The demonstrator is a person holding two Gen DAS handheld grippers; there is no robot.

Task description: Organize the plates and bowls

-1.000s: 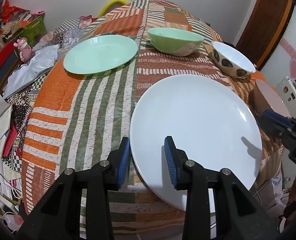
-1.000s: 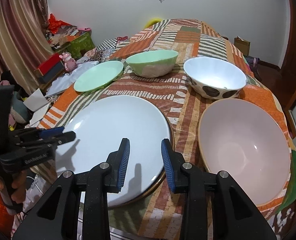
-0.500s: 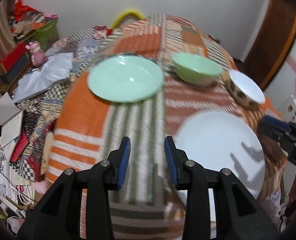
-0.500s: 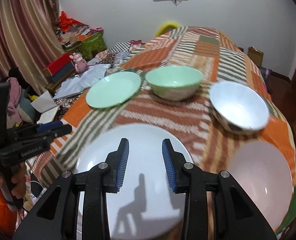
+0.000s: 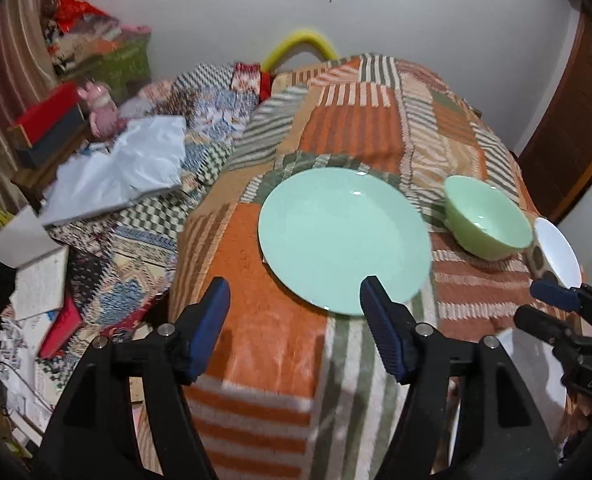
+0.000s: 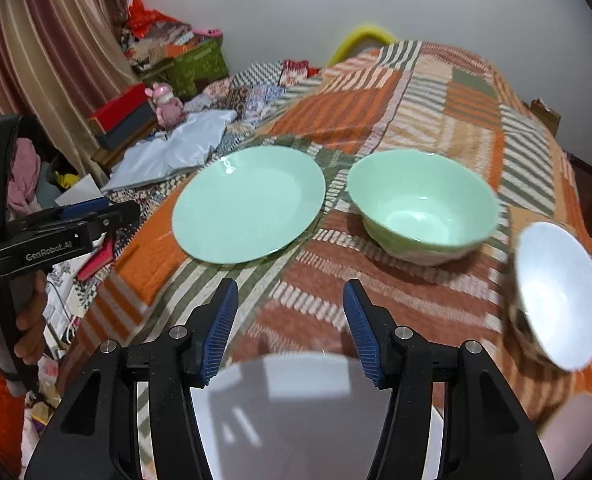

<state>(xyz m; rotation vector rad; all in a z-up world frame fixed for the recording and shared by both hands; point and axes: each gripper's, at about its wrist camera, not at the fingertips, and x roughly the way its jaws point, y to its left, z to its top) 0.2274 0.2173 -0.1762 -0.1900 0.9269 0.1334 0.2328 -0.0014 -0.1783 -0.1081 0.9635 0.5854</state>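
Observation:
A mint green plate (image 5: 344,240) (image 6: 247,204) lies on the striped patchwork cloth. A green bowl (image 5: 486,216) (image 6: 422,204) stands to its right, then a white spotted bowl (image 5: 556,252) (image 6: 556,296). A large white plate (image 6: 312,412) lies under my right gripper; a pink bowl's rim (image 6: 572,416) shows at the lower right. My left gripper (image 5: 296,320) is open wide and empty, just short of the green plate's near edge. My right gripper (image 6: 289,320) is open and empty above the white plate's far edge. It also shows in the left wrist view (image 5: 552,308).
The cloth-covered table (image 5: 376,120) drops off at its left edge. Beyond that lie clutter, a grey plastic bag (image 5: 127,164), boxes and a pink toy (image 6: 163,104). A brown door (image 5: 576,120) stands at the right. The left gripper shows in the right wrist view (image 6: 95,216).
Both grippers have moved forward and up, from over the white plate toward the green plate and green bowl. Both have opened wider.

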